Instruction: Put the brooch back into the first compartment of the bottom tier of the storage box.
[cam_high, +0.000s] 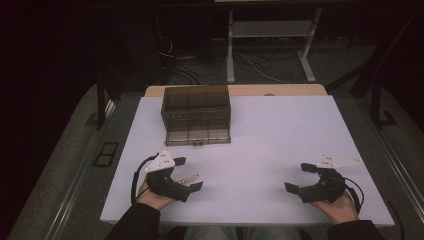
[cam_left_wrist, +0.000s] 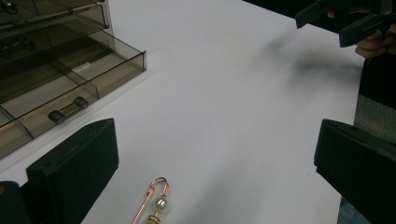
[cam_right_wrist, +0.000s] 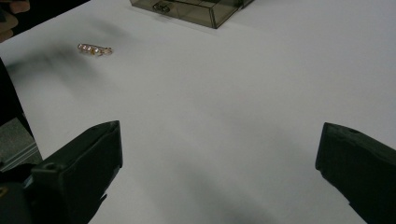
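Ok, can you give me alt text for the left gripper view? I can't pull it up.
A rose-gold pearl pin lies on the white table between the left gripper's open black jaws. A smoked clear drawer box stands at upper left with its bottom drawer pulled out; the right gripper shows at upper right.

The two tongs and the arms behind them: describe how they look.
Both are black handheld tools. The left tongs and right tongs each end in two blocky black jaws with flat, matte faces. A pale grey three-cornered plate with small dots sits on top of each, and a black cable loops from the rear. The person wears dark long sleeves.
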